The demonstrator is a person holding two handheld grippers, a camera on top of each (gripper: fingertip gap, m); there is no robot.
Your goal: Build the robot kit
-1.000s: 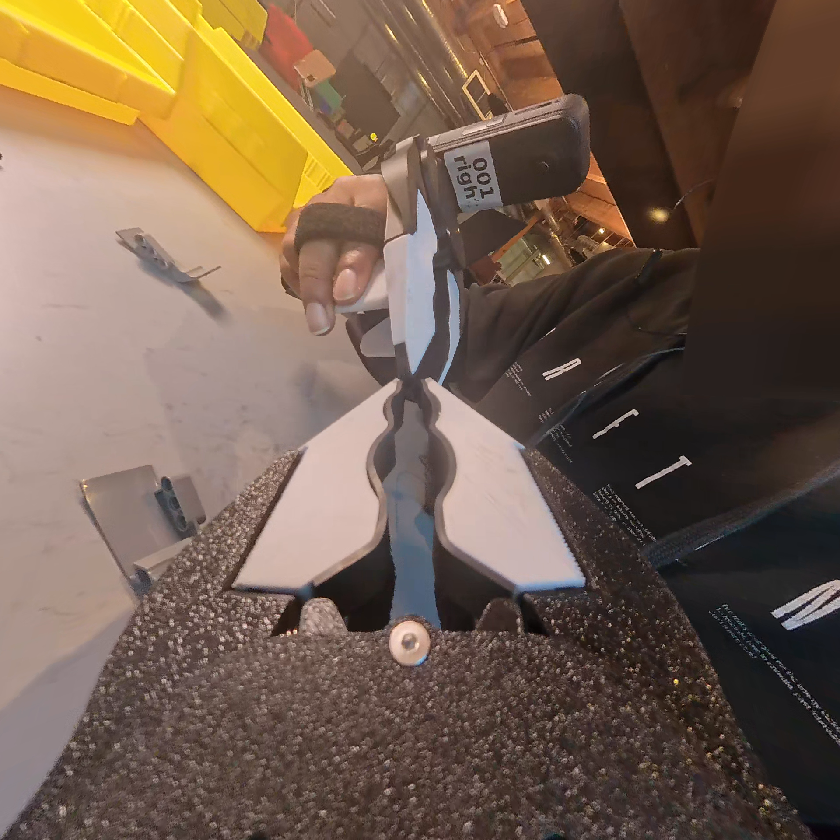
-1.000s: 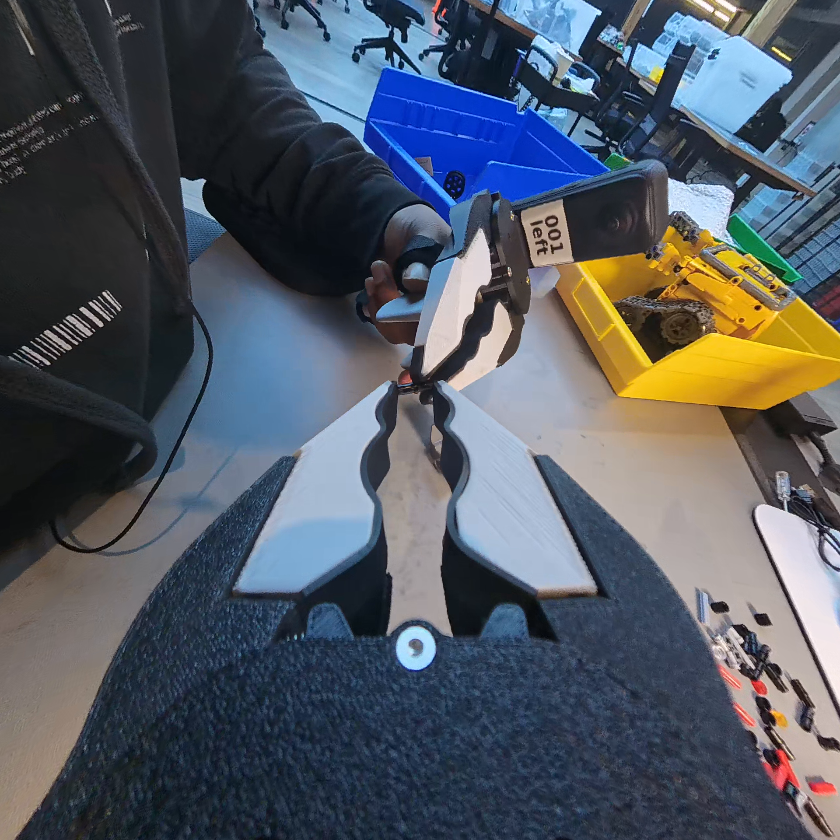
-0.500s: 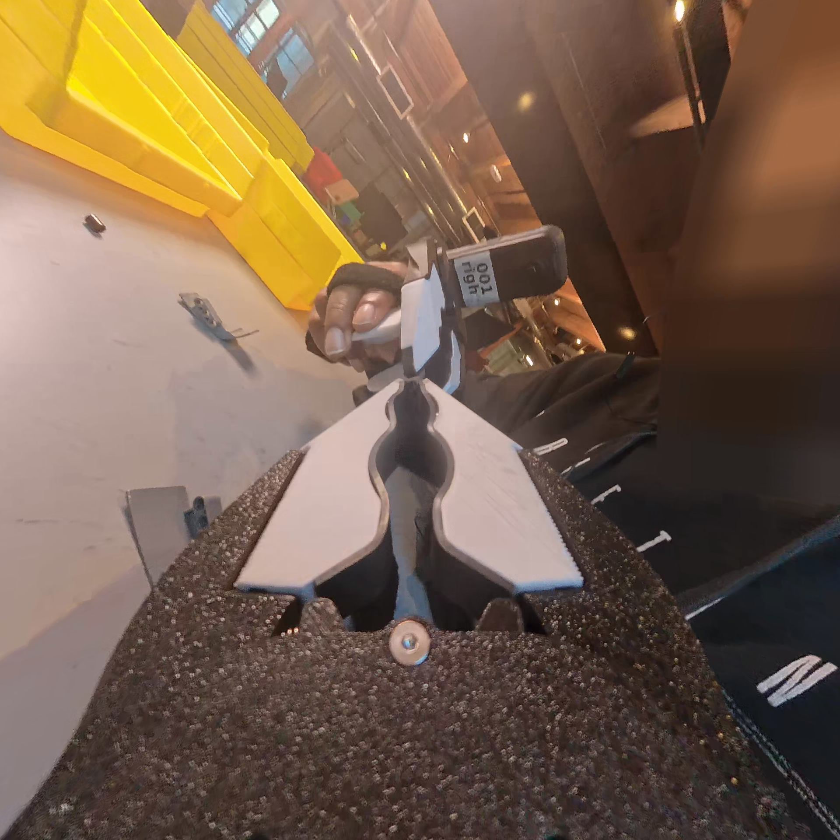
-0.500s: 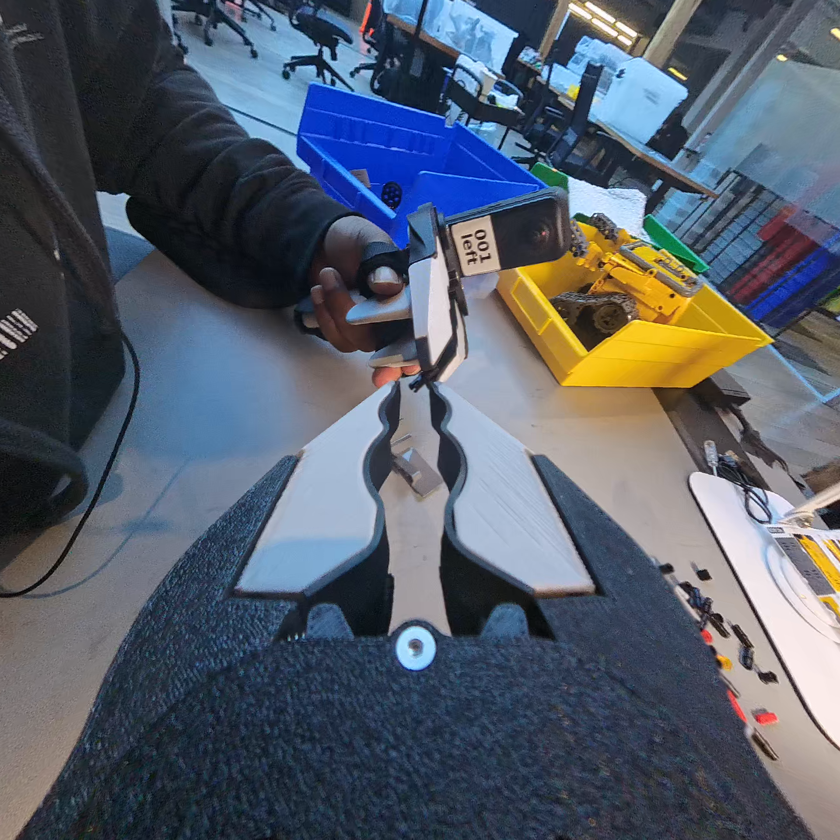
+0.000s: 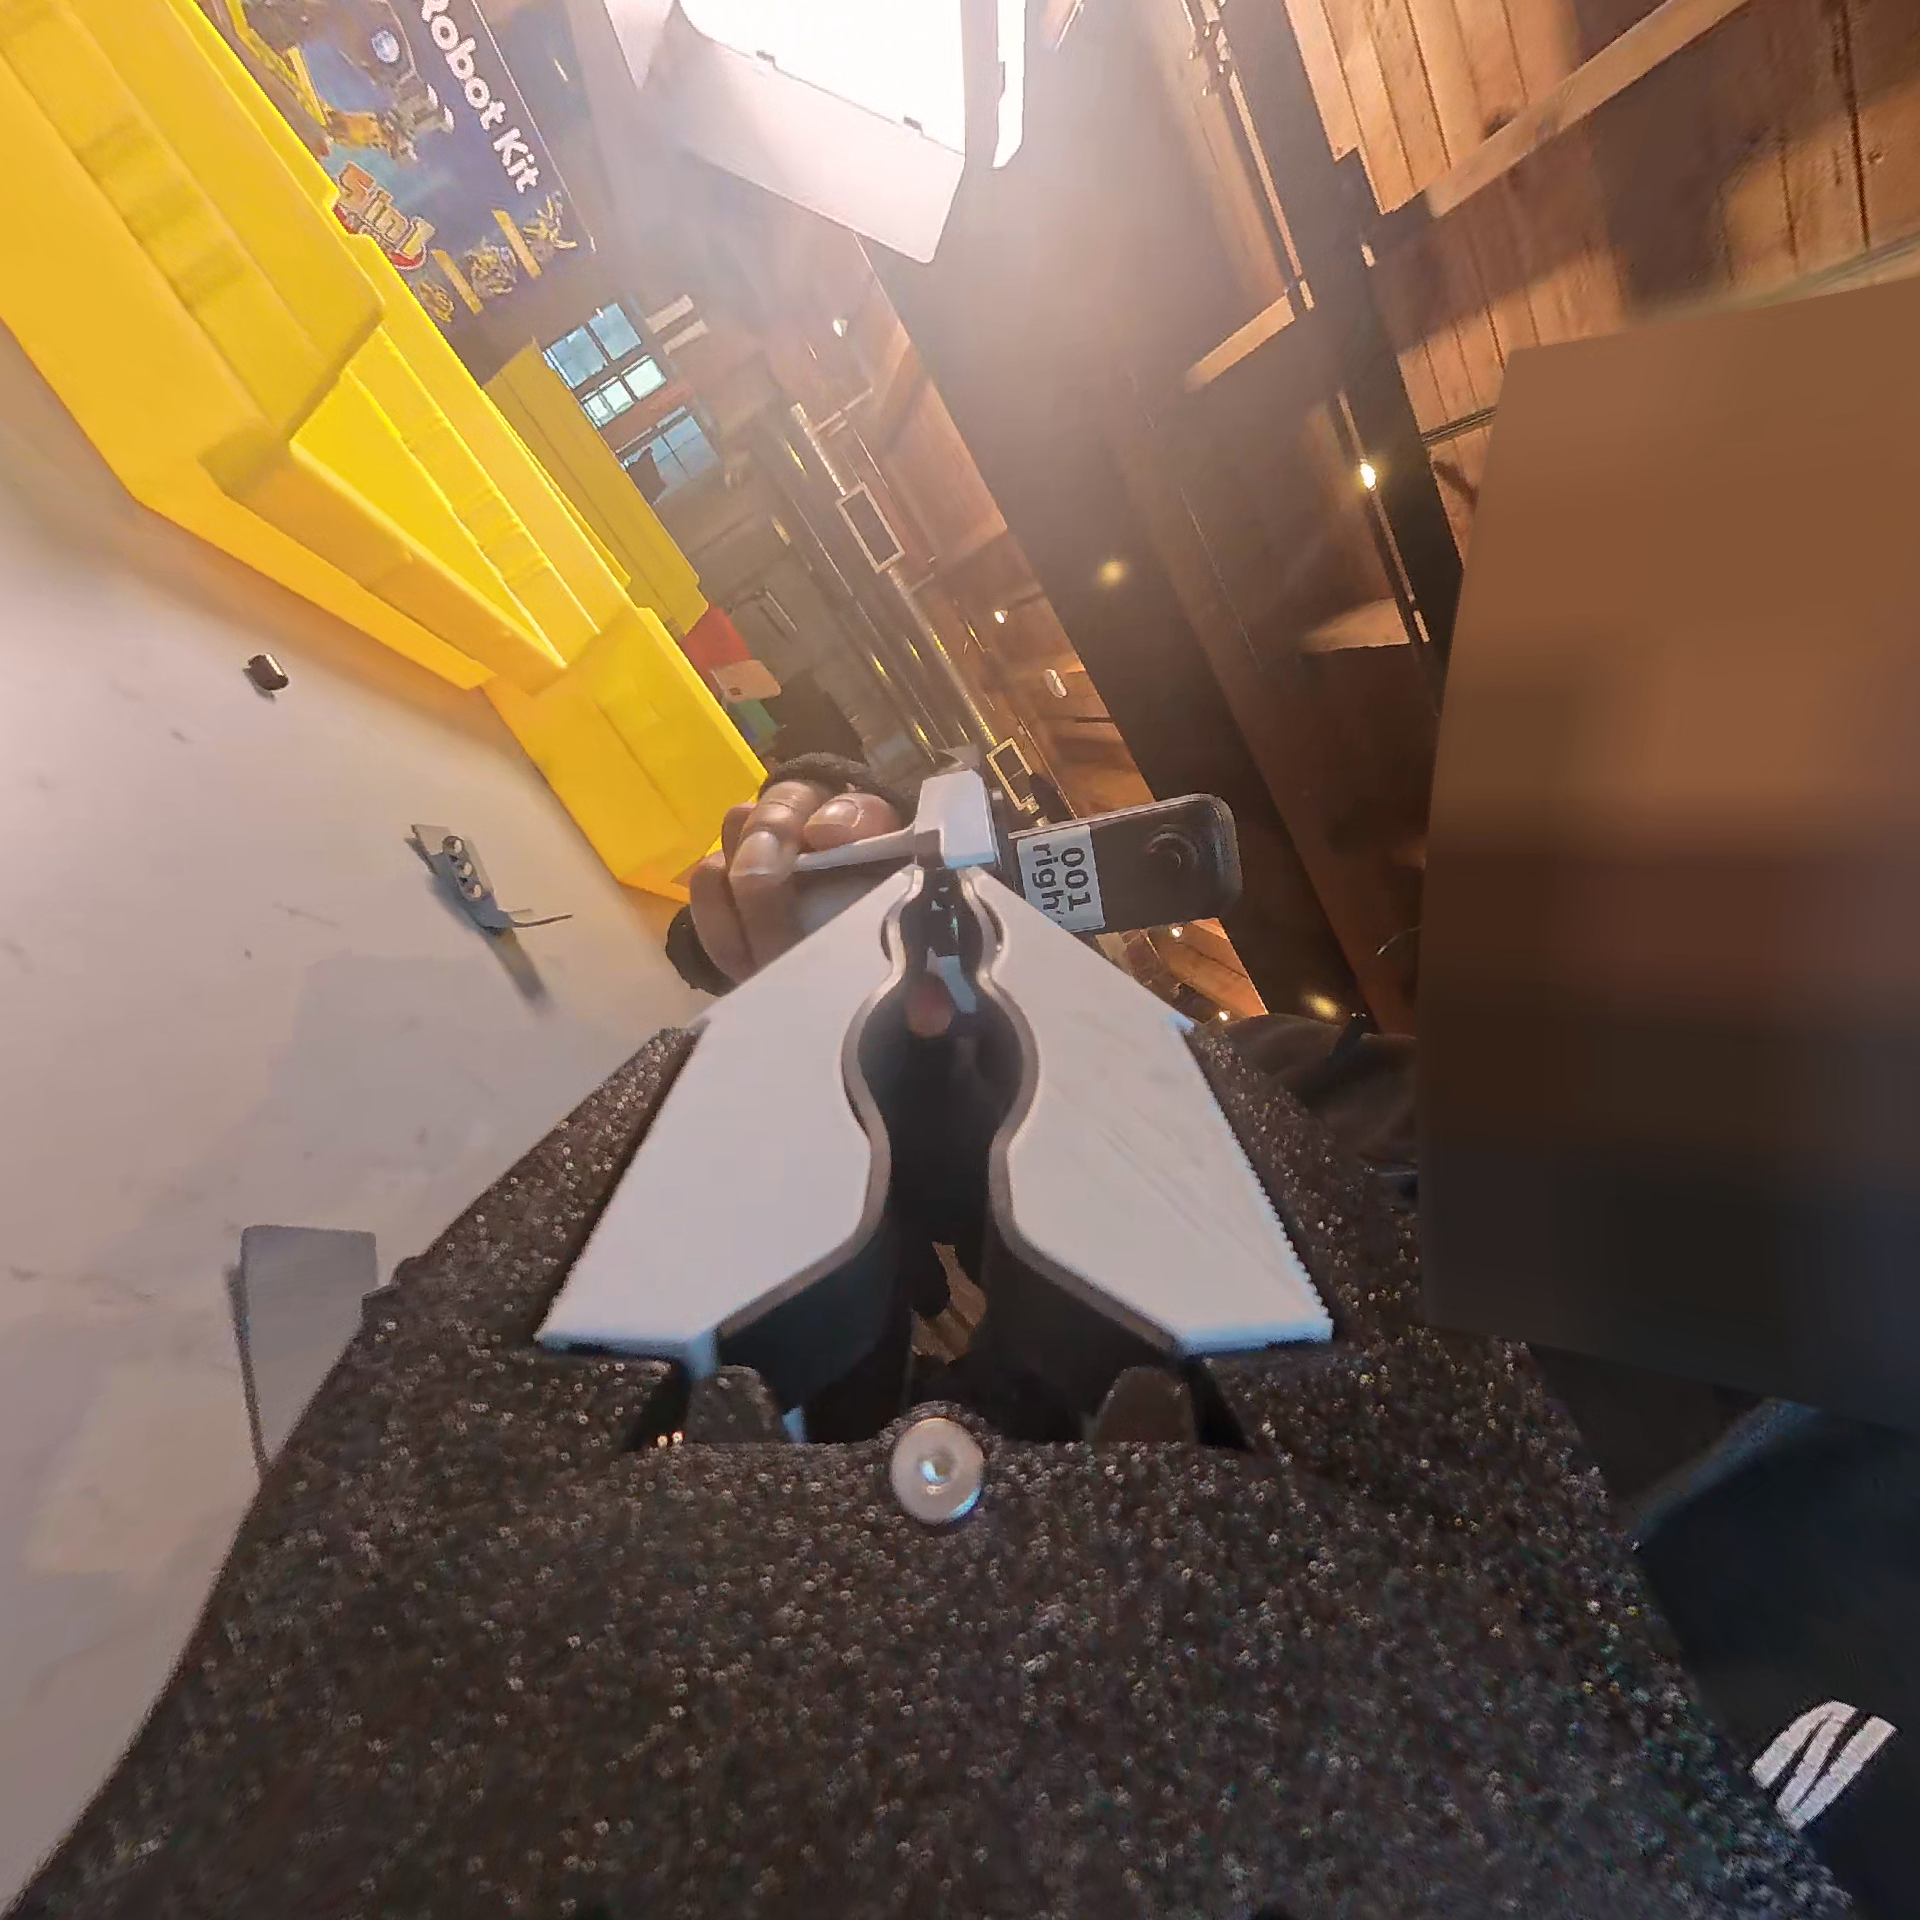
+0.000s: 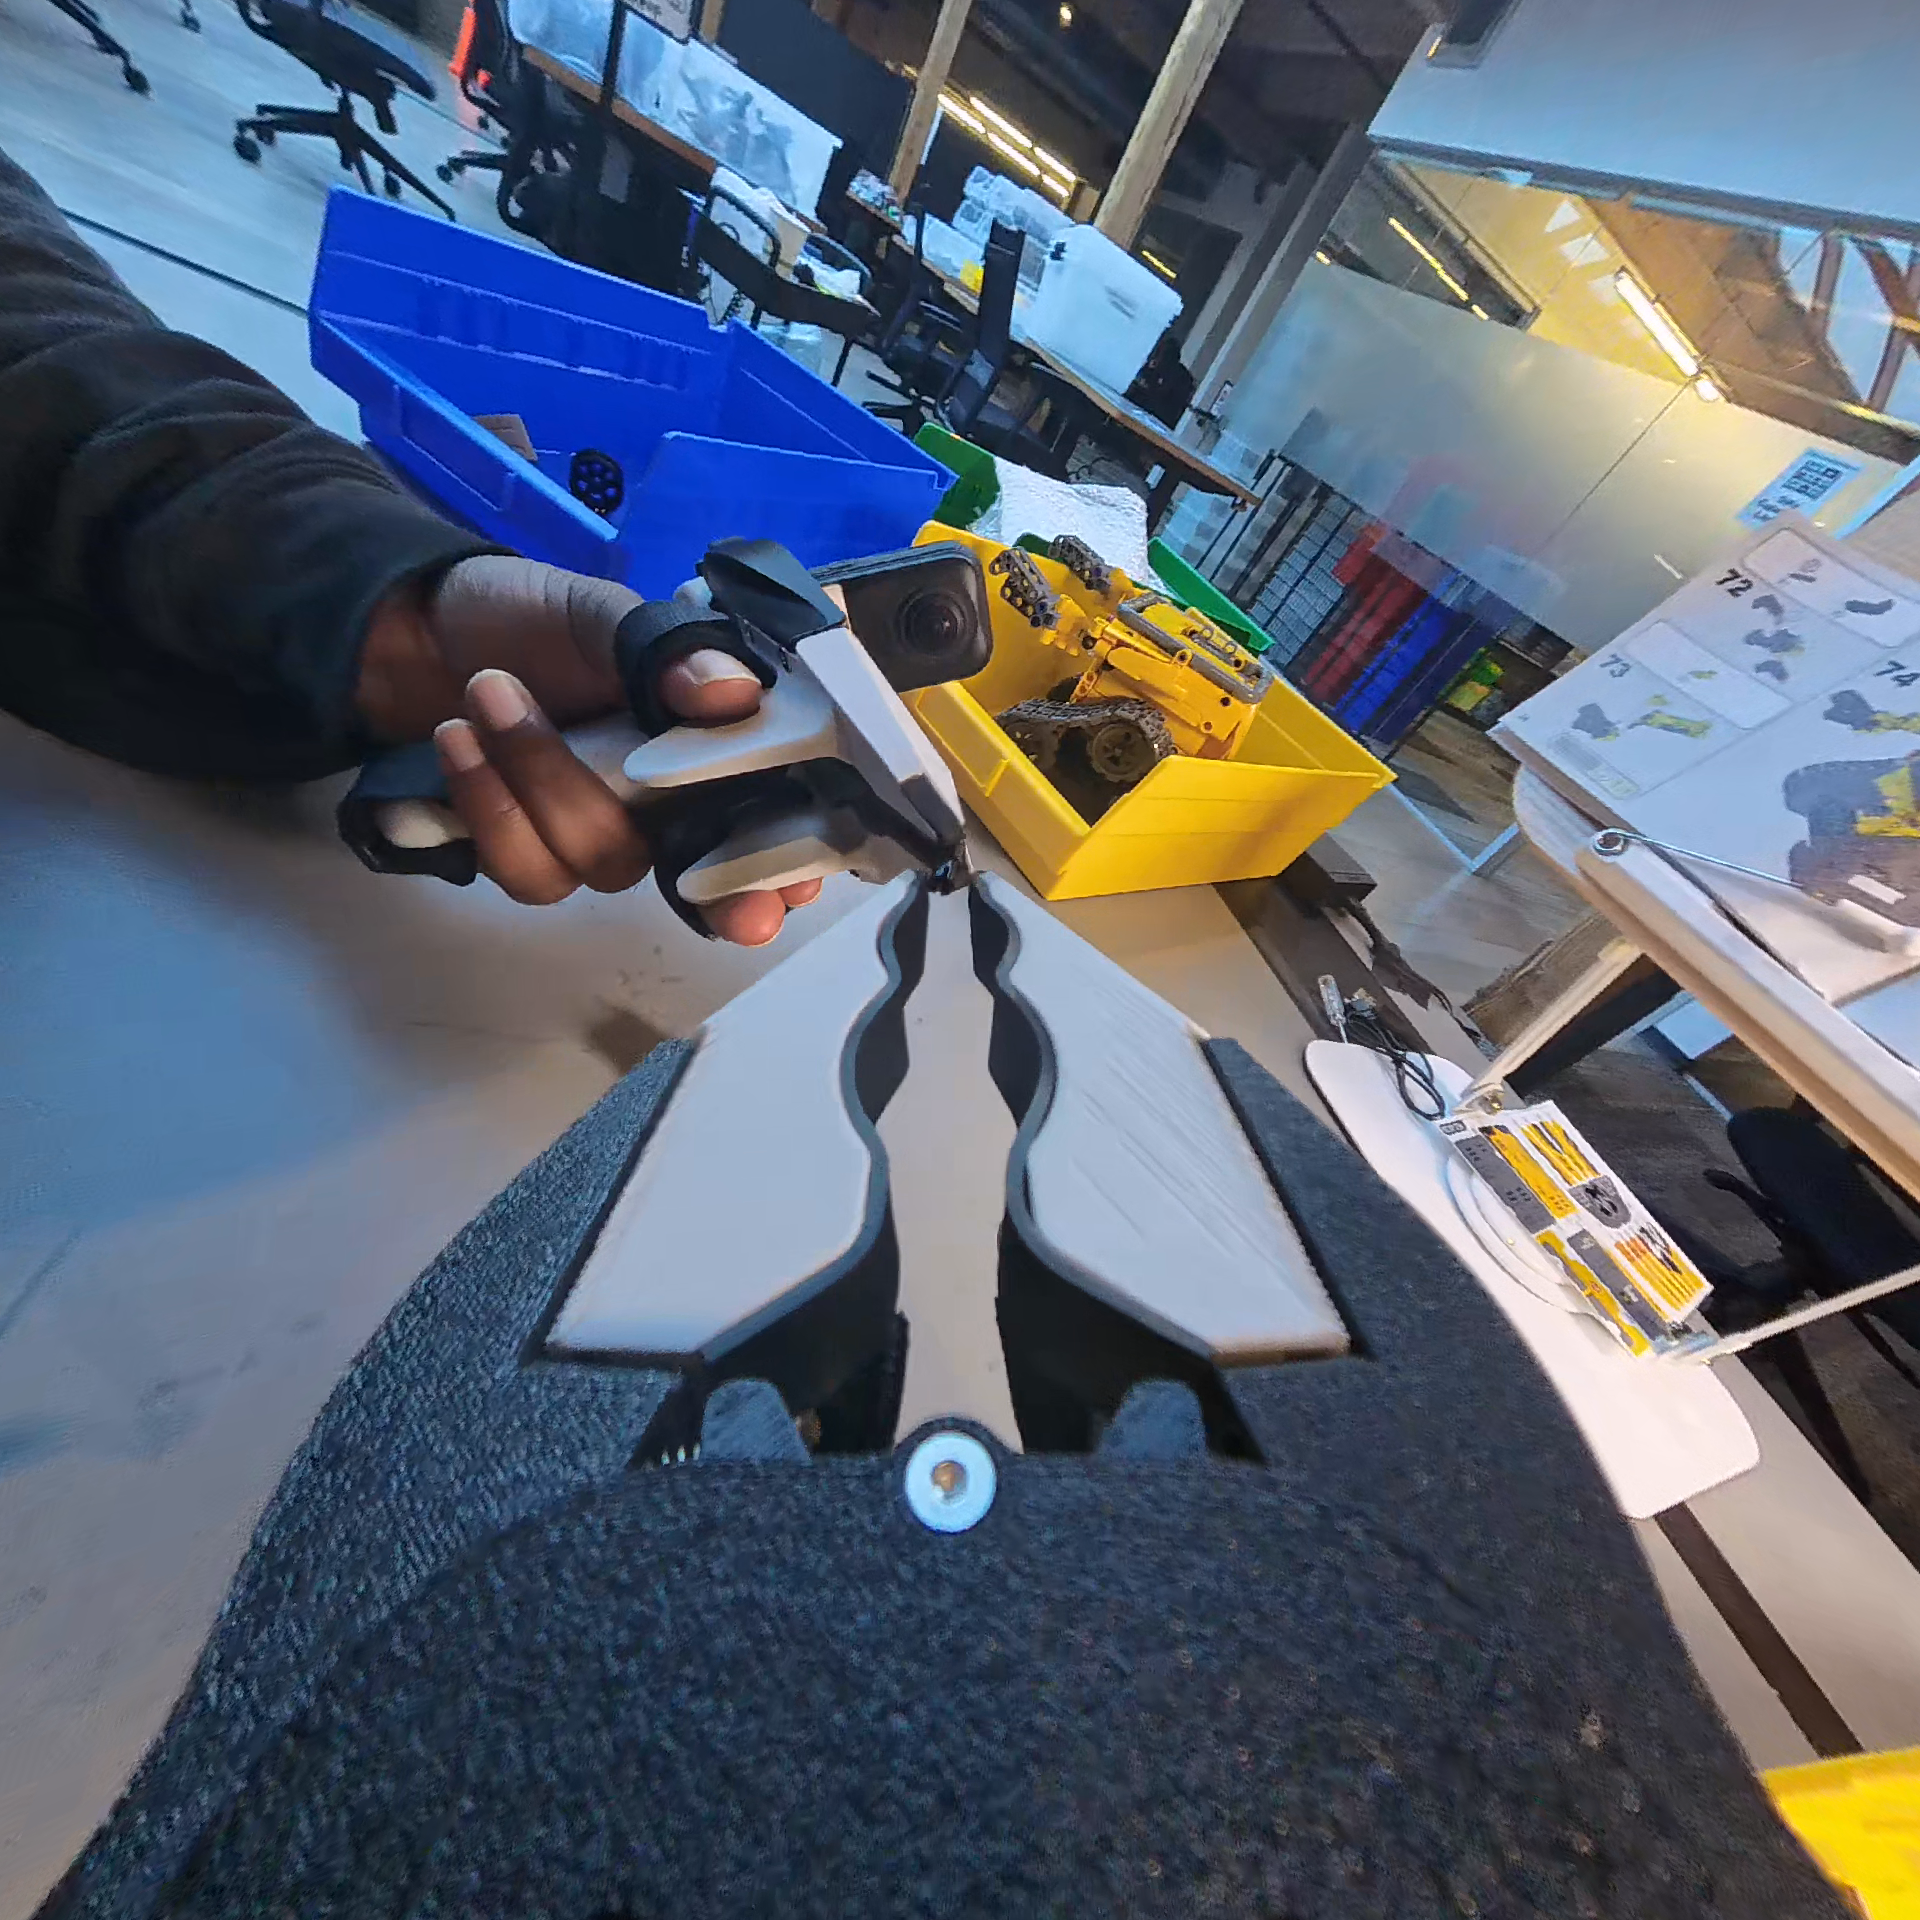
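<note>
Both grippers meet tip to tip above the tabletop (image 6: pixel 260 1195): left gripper (image 5: pixel 940 904) and right gripper (image 6: pixel 945 883) fingers nearly closed on a tiny dark piece (image 6: pixel 948 873)

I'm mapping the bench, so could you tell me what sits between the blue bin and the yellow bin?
A green bin and a white foam-like block, seen in the right wrist view.
</note>
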